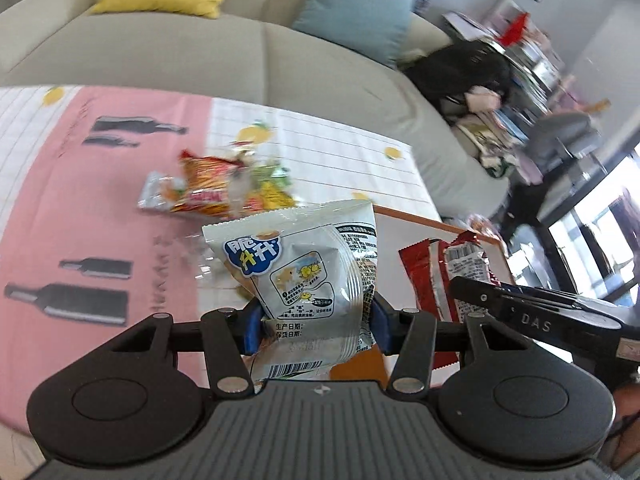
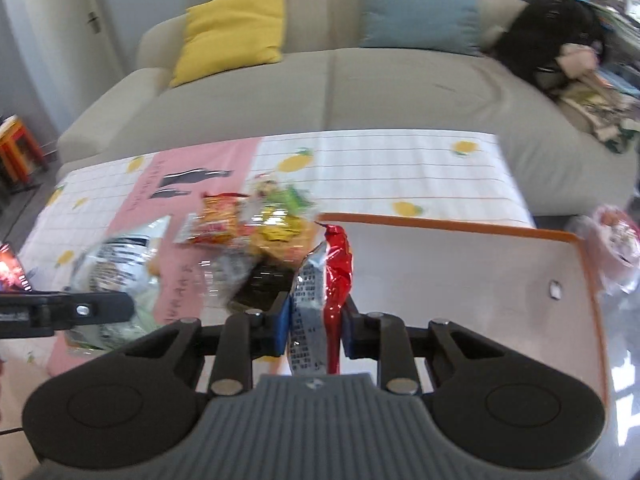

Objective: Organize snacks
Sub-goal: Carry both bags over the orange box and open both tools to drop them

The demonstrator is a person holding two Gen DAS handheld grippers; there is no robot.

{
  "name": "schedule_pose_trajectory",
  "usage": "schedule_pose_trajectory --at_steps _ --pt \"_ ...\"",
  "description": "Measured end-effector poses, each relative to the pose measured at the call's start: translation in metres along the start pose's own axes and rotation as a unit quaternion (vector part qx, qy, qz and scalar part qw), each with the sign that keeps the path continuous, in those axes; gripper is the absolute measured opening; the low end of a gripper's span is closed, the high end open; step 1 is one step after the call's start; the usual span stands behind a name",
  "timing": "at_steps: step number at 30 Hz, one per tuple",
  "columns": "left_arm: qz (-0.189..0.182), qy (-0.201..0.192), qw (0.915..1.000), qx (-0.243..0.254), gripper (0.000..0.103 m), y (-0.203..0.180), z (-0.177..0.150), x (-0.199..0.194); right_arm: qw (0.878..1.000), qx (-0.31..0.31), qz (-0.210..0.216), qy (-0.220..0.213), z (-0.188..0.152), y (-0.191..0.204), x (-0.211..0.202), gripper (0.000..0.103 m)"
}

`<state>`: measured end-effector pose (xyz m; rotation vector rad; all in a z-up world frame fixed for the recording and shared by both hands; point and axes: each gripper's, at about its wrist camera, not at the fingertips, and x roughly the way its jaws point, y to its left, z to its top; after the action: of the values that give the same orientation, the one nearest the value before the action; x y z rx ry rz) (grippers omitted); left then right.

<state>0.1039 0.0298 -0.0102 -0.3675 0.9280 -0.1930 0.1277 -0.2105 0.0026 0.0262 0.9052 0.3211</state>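
Observation:
My left gripper (image 1: 316, 320) is shut on a white snack packet (image 1: 308, 268) with blue lettering, held upright above the table. My right gripper (image 2: 314, 330) is shut on a red and silver snack packet (image 2: 326, 280), held above the near left corner of a white tray with an orange rim (image 2: 460, 224). The red packet (image 1: 444, 272) and the right gripper's finger (image 1: 520, 308) also show at the right of the left wrist view, over the tray (image 1: 416, 218). A pile of loose snack packets (image 1: 216, 190) lies on the tablecloth; it also shows in the right wrist view (image 2: 256, 220).
The table carries a pink and white cloth (image 2: 380, 172) with lemon and bottle prints. A grey sofa (image 2: 360, 92) with a yellow cushion (image 2: 232, 32) and a blue cushion (image 2: 416, 4) stands behind it. A black bag (image 2: 548, 28) lies on the sofa's right end.

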Motion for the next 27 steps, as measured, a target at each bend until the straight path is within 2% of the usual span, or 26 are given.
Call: schedule_pose_trajectory --at_steps 6,10,16,27 --pt "-0.048 0.041 0.9962 0.061 0.058 -0.046 0.006 0.029 0.999 0.041 -0.013 0.006 -0.010 -0.034 -0.005 0.023" --pt "-0.052 0.074 0.9896 0.111 0.058 -0.076 0.011 0.059 0.997 0.076 -0.022 0.009 -0.013 -0.059 -0.002 0.023" --pt "-0.014 0.101 0.9762 0.191 0.059 -0.112 0.010 0.103 0.994 0.102 -0.042 0.019 -0.016 -0.085 0.014 0.023" --pt "0.050 0.149 0.9499 0.270 0.060 -0.137 0.017 0.165 0.988 0.142 -0.029 0.057 -0.005 -0.116 0.074 0.023"
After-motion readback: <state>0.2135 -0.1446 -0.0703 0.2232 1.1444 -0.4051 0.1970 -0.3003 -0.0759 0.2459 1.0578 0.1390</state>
